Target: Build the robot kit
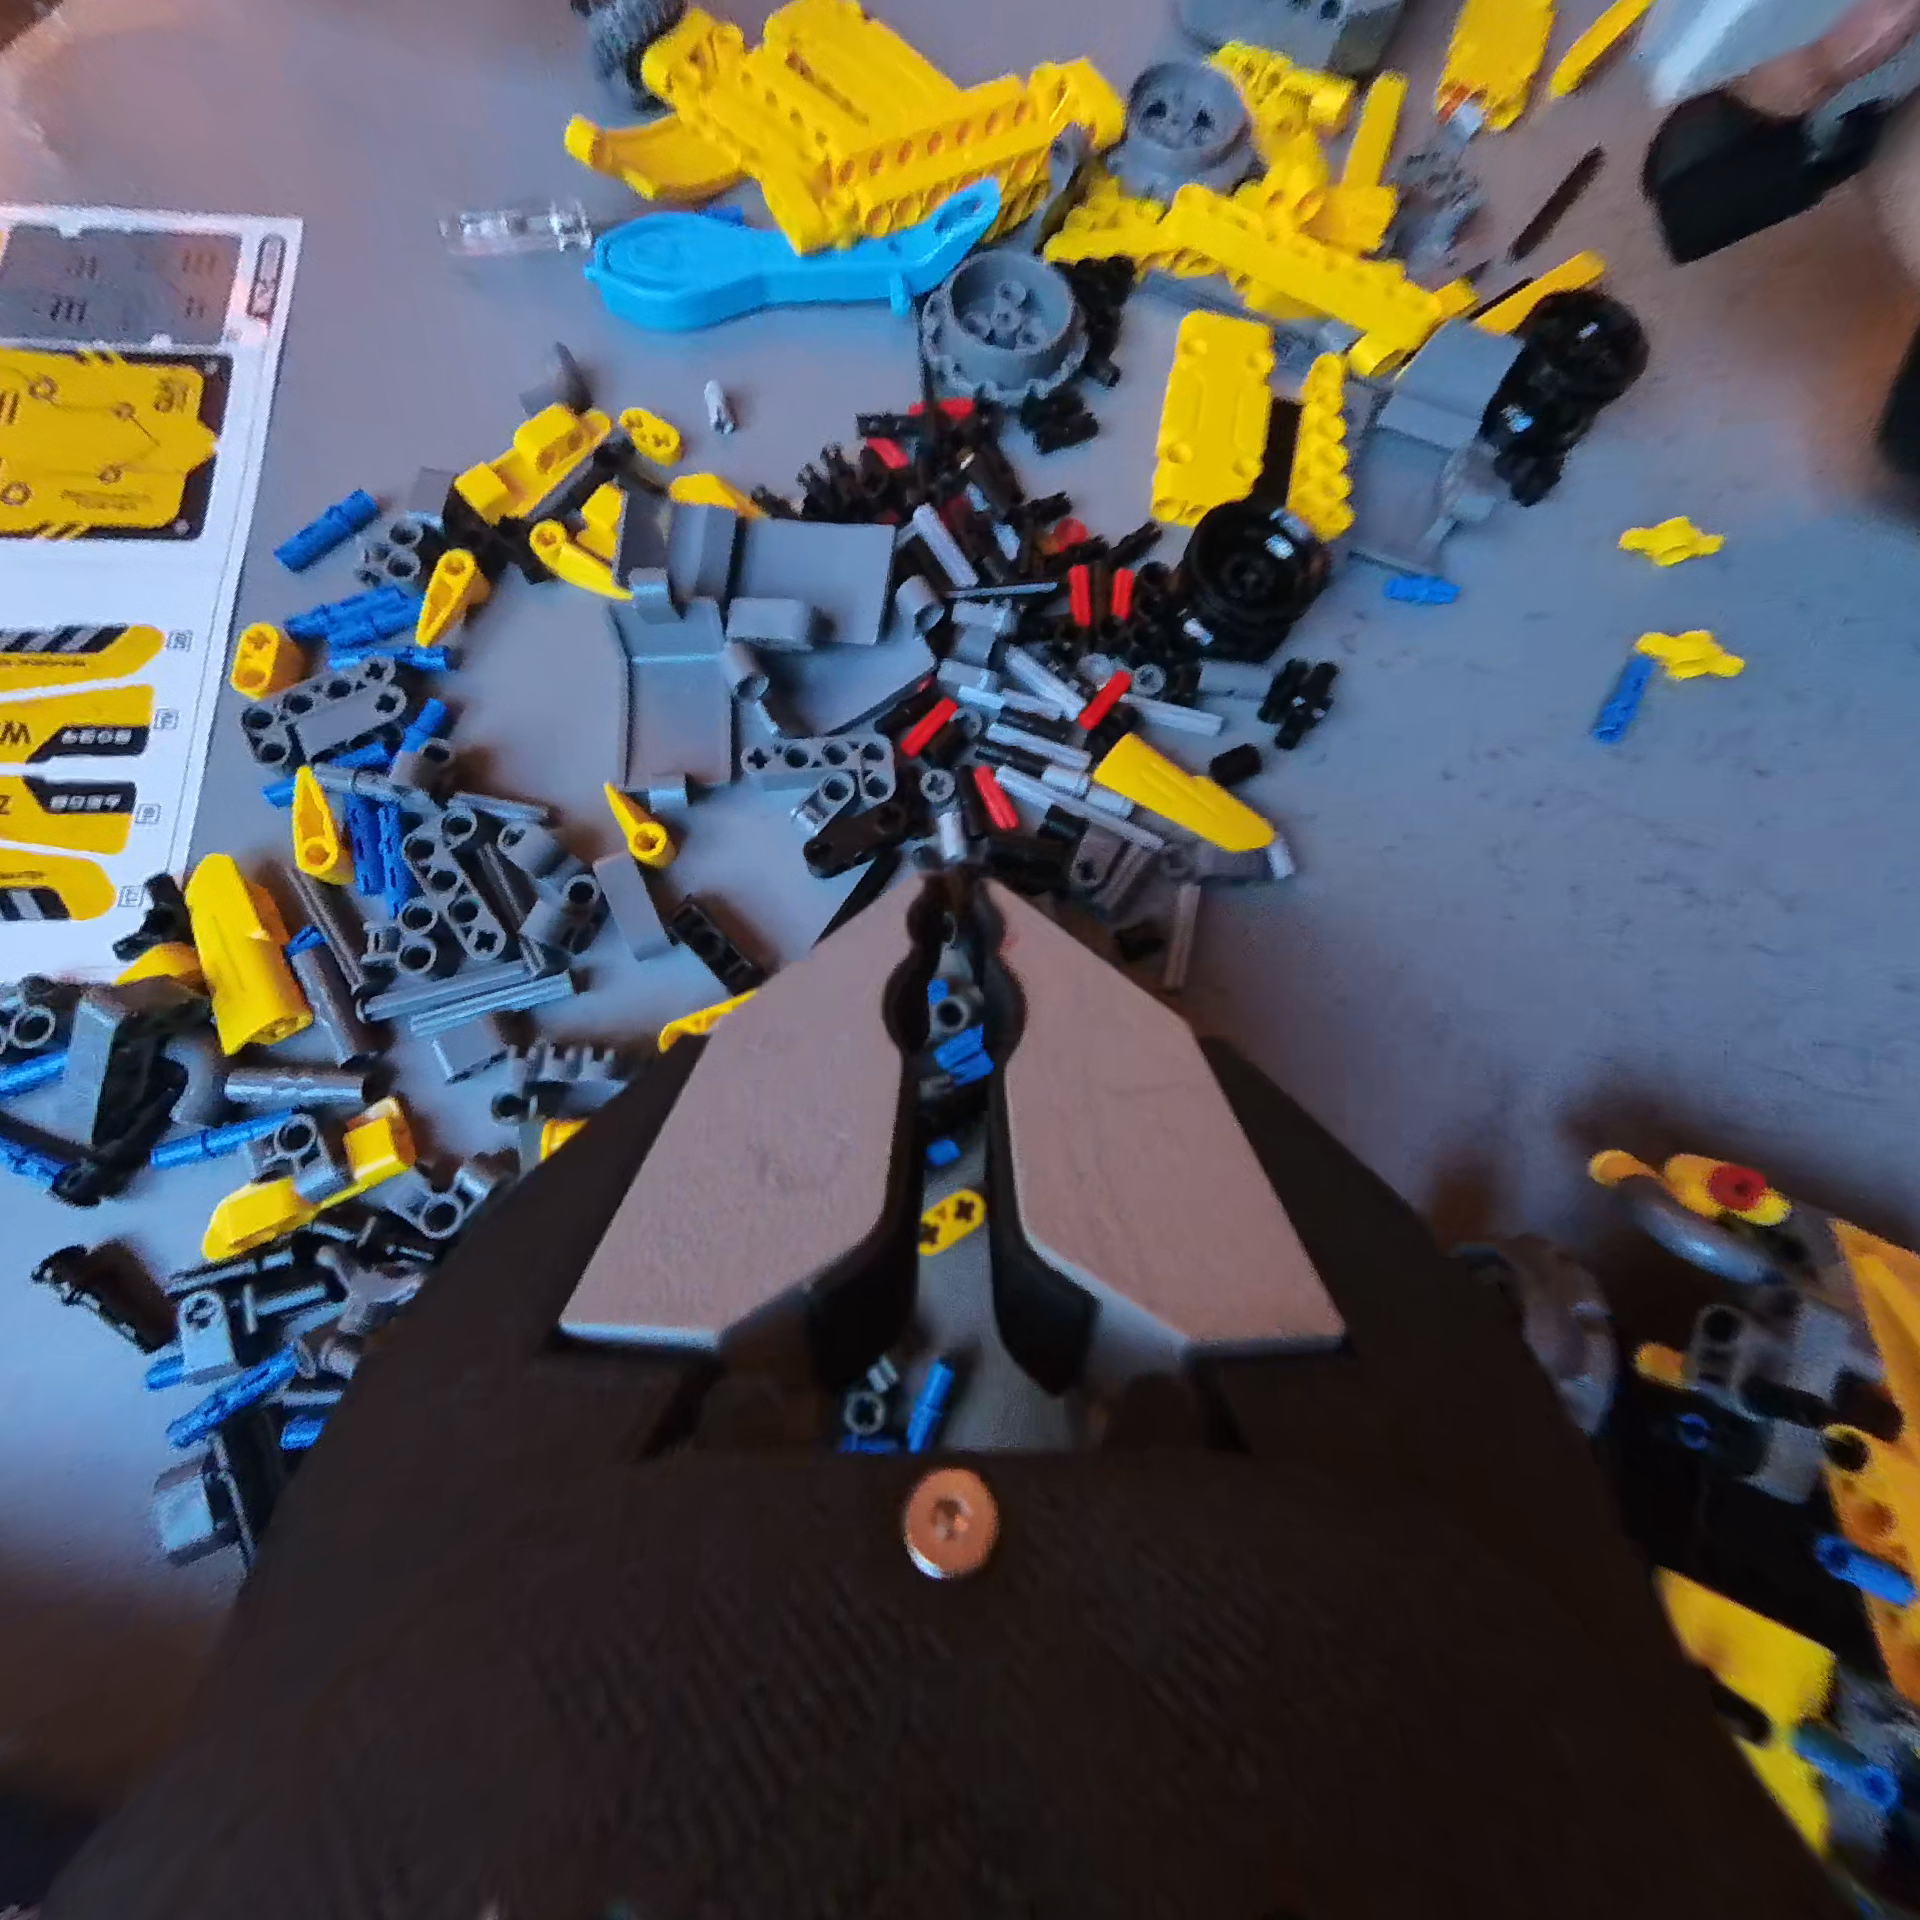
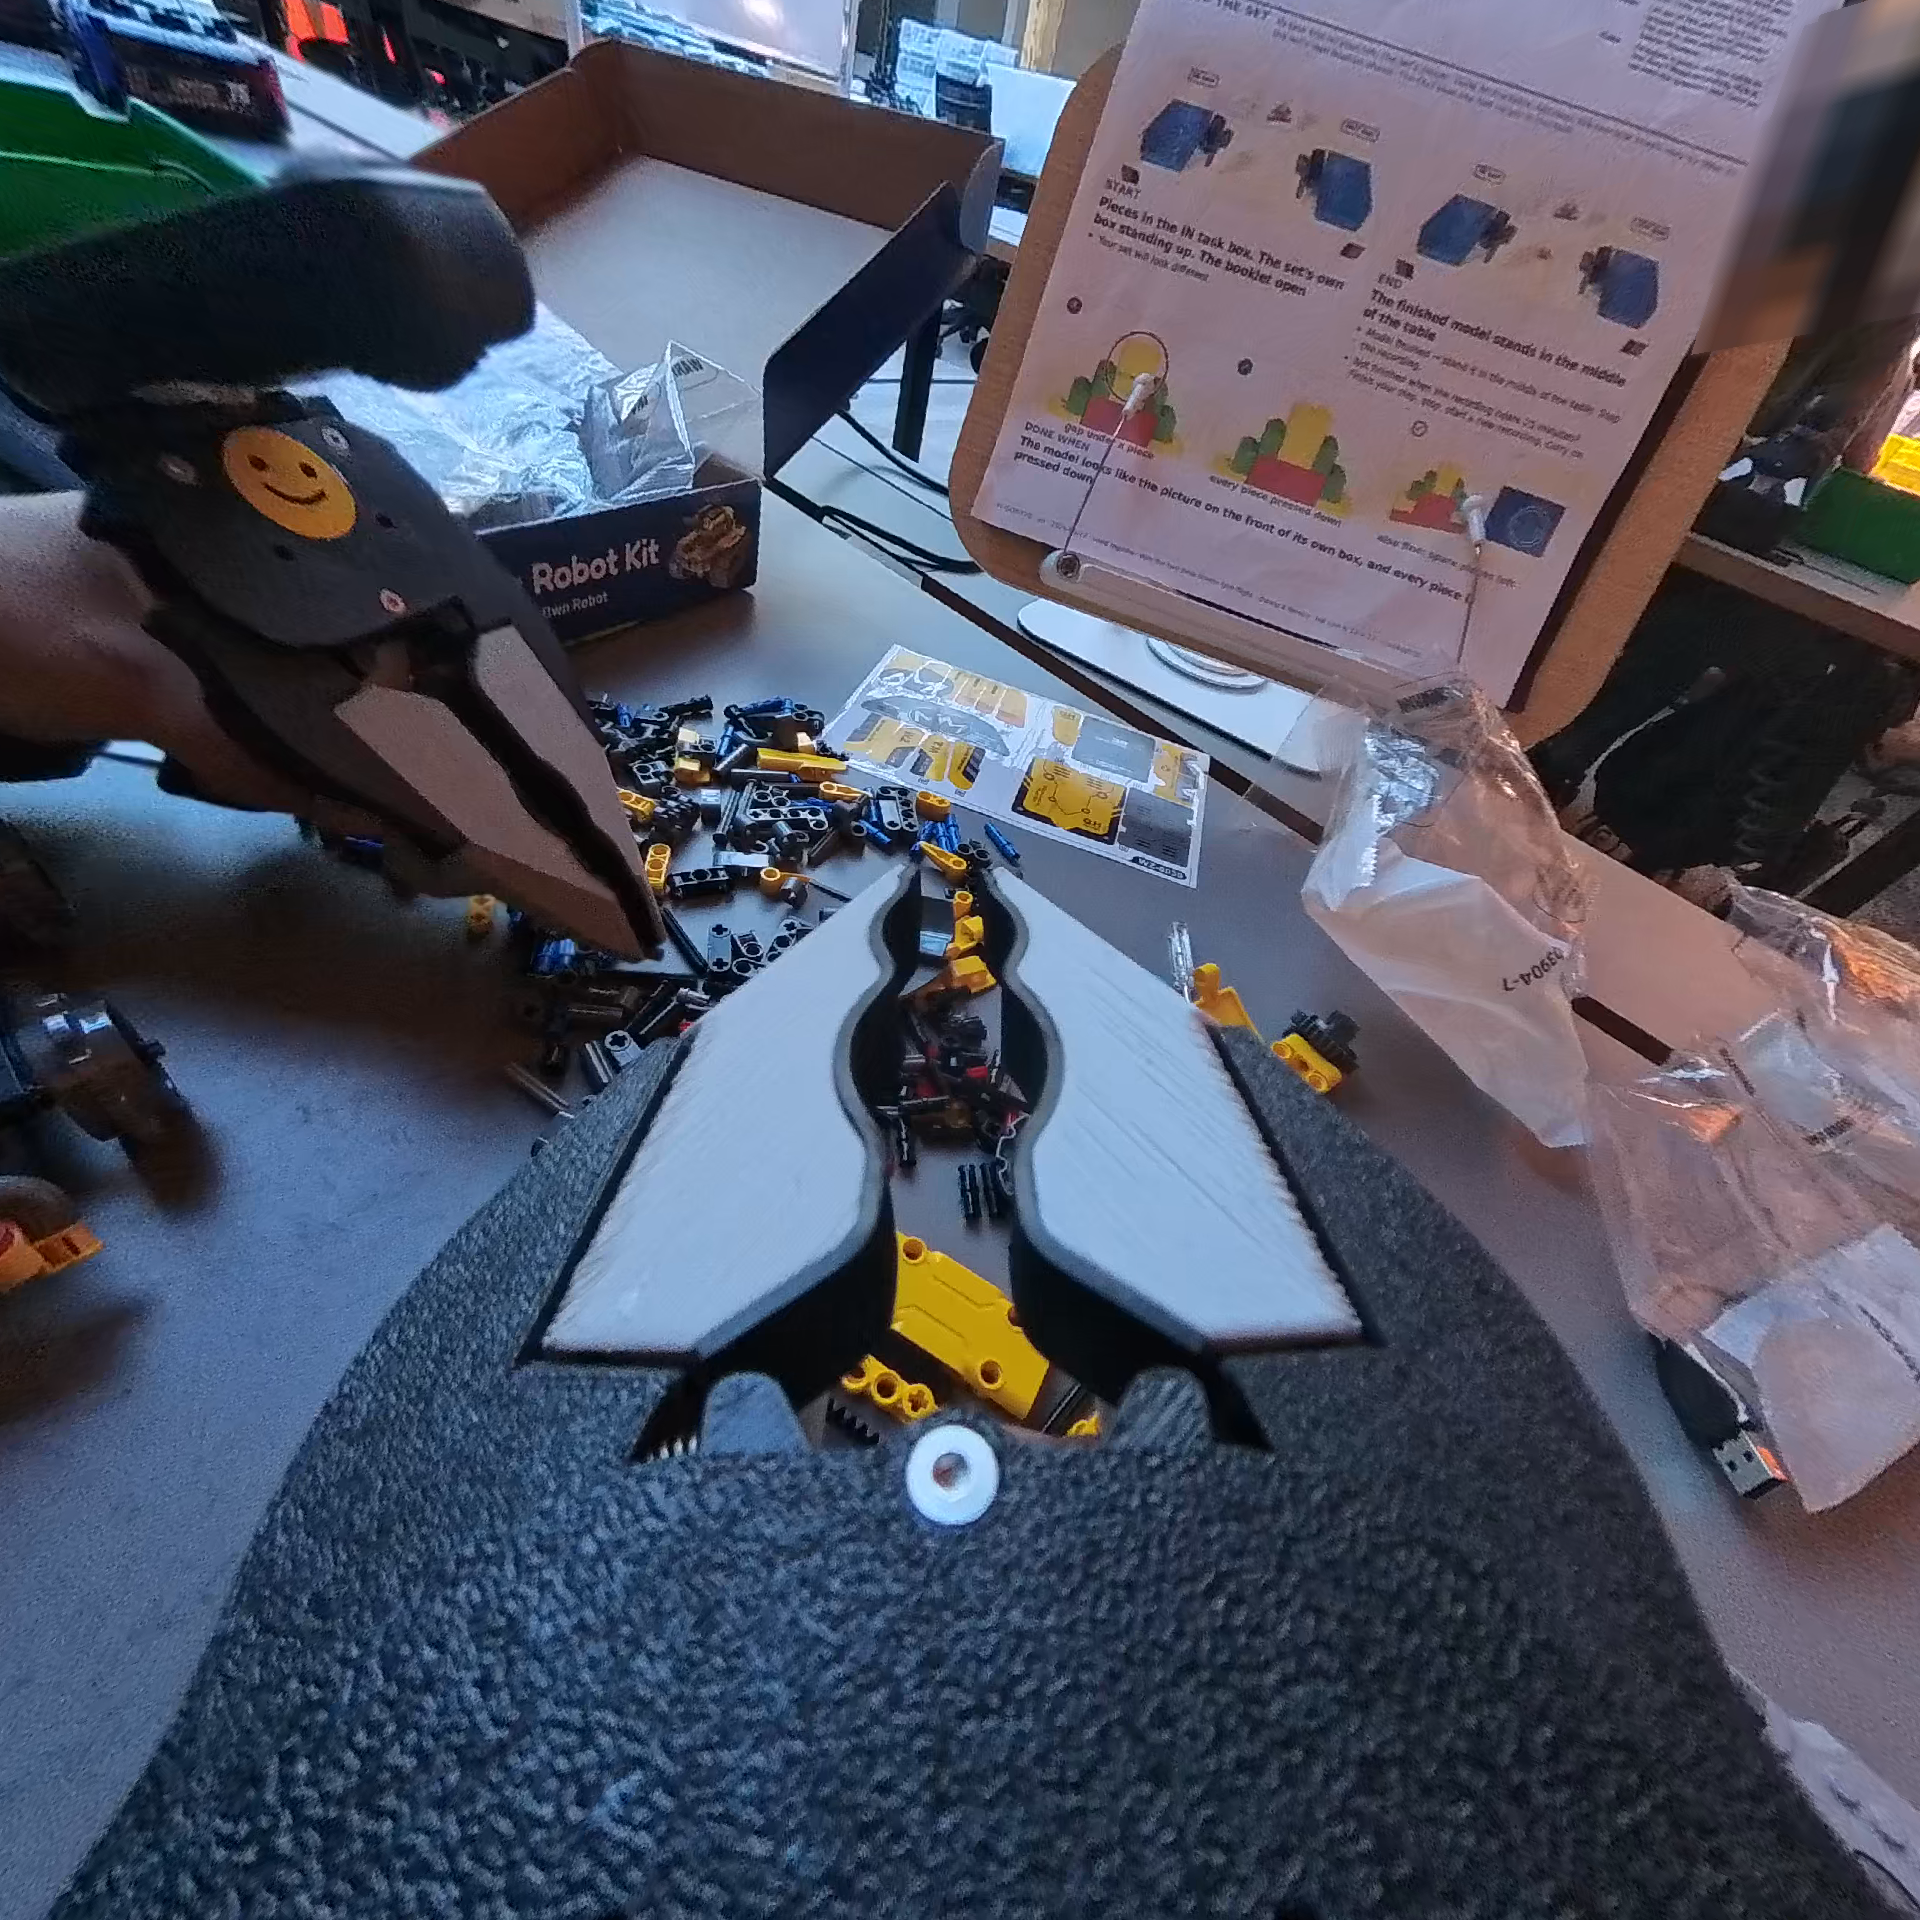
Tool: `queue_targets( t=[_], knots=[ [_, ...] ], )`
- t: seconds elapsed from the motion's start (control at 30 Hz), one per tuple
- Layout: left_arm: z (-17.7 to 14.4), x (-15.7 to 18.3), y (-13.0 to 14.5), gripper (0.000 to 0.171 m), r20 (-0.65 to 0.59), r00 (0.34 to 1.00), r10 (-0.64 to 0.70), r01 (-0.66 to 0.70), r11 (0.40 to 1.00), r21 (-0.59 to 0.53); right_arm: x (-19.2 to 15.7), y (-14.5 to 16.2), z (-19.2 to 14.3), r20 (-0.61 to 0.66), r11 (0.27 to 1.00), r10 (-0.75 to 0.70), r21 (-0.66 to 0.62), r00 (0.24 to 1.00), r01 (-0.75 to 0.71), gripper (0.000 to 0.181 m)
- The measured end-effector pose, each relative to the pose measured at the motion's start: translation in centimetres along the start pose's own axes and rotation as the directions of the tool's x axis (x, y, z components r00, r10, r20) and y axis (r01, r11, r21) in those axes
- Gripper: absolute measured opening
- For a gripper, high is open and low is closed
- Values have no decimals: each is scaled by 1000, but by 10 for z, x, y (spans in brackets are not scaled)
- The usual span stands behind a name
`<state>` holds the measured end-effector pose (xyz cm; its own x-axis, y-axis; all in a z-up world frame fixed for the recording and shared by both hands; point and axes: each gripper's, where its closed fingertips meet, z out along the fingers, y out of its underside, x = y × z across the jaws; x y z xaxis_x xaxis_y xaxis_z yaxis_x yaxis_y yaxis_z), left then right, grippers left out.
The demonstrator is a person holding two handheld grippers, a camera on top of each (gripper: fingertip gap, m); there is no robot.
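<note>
A heap of small building pieces (image 1: 935, 675), yellow, grey, black, blue and red, covers the grey table. My left gripper (image 1: 951, 883) is shut, its tips down in the near edge of the heap among black and grey pins; whether it pinches one is unclear. It also shows in the right wrist view (image 2: 646, 935), held by a hand, tips touching the pile (image 2: 769, 821). My right gripper (image 2: 951, 883) hovers over the pile's near side, jaws a little apart and empty, with a yellow panel (image 2: 956, 1320) below it. It appears blurred in the left wrist view (image 1: 1745, 177).
A sticker sheet (image 1: 104, 468) lies left of the heap. A blue tool (image 1: 727, 270) and a yellow beam assembly (image 1: 862, 135) lie beyond it. A partly built model (image 1: 1766, 1403) sits at the near right. Plastic bags (image 2: 1455, 935), a kit box (image 2: 623, 561) and an instruction stand (image 2: 1351, 312) ring the table. My right fingertips sit around 15 cm from my left ones.
</note>
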<state>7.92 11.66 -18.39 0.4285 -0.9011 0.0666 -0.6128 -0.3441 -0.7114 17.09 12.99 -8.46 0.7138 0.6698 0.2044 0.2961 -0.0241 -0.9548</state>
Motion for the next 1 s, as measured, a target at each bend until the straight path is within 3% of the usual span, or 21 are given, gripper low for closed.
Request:
queue_targets(
  t=[0.17,0.27,0.37,0.47,0.57,0.67,0.83,1.0],
  knots=[
    [-4,-10,-3,1,69,993,98,-92,993,-80,2,-3,-2,1,1000,20,17,1000,-20,11],
    [-8,15,-15,1,-75,995,65,-69,997,-43,3,-4,-4,-4,1000,16,24,1000,-16,11],
    [-5,52,-26,0,-186,972,146,-158,986,-53,6,-6,-6,-10,999,22,36,1000,-22,11],
    [8,99,-31,1,-310,899,309,-337,940,-42,8,-9,-9,-11,998,39,54,999,-39,10],
    [23,145,-18,1,-461,779,424,-490,871,-26,12,-11,-11,-20,997,48,65,999,-47,11],
    [43,162,-1,2,-492,719,490,-593,802,-68,16,-11,-12,-28,996,59,69,998,-57,10],
    [46,168,-7,10,-494,713,498,-605,793,-75,19,-14,-15,-32,994,74,86,997,-71,10],
    [33,168,-13,14,-499,725,475,-567,823,-41,19,-17,-17,-27,992,79,101,997,-76,10]
  ],
)
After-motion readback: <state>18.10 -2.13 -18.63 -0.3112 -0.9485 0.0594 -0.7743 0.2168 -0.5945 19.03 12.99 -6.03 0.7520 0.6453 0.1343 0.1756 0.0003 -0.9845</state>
